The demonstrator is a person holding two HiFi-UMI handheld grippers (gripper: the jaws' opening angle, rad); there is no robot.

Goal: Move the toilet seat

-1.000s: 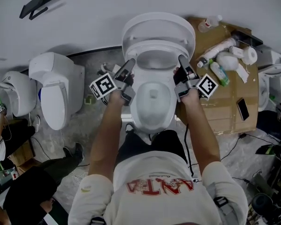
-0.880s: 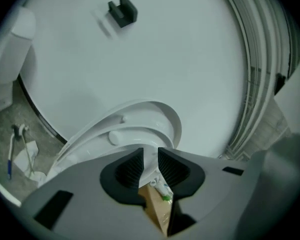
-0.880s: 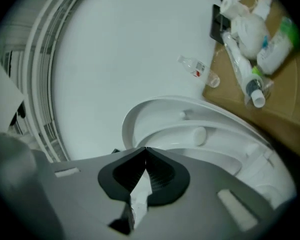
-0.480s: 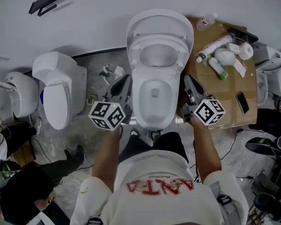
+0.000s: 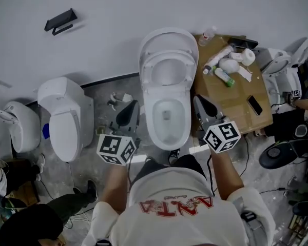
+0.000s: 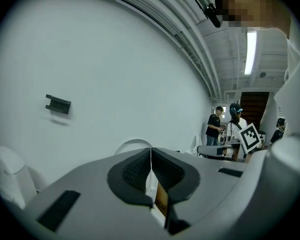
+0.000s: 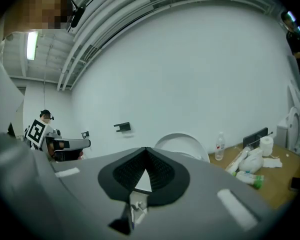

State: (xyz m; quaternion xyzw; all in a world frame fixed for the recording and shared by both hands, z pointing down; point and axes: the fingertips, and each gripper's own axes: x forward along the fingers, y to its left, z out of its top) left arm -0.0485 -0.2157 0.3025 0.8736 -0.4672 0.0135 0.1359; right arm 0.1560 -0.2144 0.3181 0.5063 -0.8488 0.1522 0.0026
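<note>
The white toilet (image 5: 150,118) stands against the wall in the middle of the head view. Its seat ring (image 5: 150,68) stands upright against the raised lid (image 5: 167,36), and the bowl is uncovered. My left gripper (image 5: 130,107) hovers left of the bowl and is shut with nothing in it; its pads meet in the left gripper view, where the left gripper (image 6: 151,153) faces the lid (image 6: 132,144). My right gripper (image 5: 199,103) hovers right of the bowl, also shut and empty. In the right gripper view the right gripper (image 7: 146,153) points level at the lid (image 7: 185,143).
A second toilet (image 5: 66,118) and a third (image 5: 14,118) stand to the left. A cardboard-topped table (image 5: 236,99) at the right carries bottles, tissue and a phone, with another toilet (image 5: 280,68) beyond. A black bracket (image 5: 60,20) hangs on the wall. Cables cross the floor.
Both grippers were at the sides of the seat; they have let go, shut, and drawn back and up beside the bowl. The seat now rests upright against the lid.
</note>
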